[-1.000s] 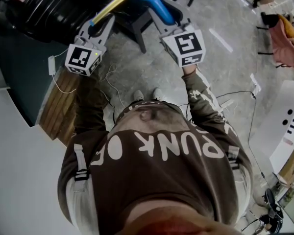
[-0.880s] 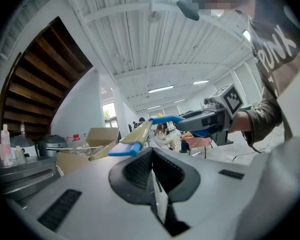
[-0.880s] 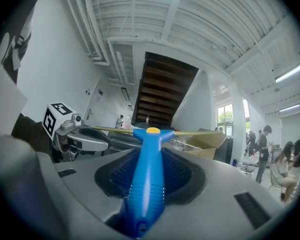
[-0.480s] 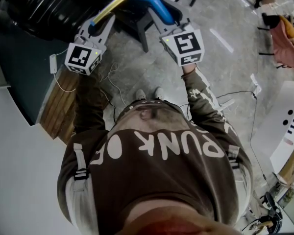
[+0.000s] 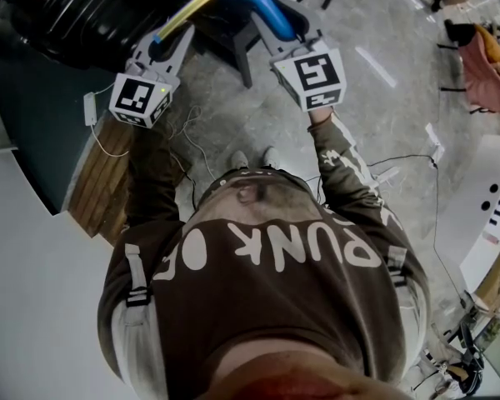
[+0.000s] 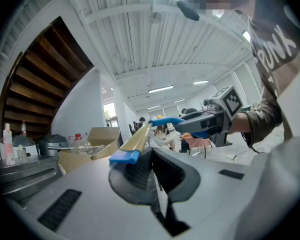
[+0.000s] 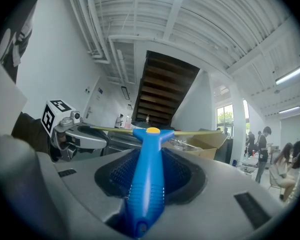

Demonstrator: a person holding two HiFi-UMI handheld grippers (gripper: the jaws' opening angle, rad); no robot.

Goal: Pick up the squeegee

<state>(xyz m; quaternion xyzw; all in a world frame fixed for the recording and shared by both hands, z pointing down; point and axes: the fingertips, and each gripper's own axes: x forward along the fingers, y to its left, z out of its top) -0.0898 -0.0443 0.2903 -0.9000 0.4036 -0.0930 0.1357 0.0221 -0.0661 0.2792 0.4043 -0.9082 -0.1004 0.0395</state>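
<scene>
Both arms stretched forward, level, right tool [image 5: 282, 25] clamped narrow on blue handle of squeegee [image 5: 265, 7], left tool [image 5: 161, 47] nearly closed, pinching blade end, squeegee aloft between both tools

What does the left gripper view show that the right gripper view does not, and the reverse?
Only the left gripper view: the blue end cap of the squeegee, pinched at the left gripper's jaws. Only the right gripper view: the right gripper's clamp on the ribbed blue handle, and the yellow dot above. Both: the yellow blade, the staircase, the cardboard box.
</scene>
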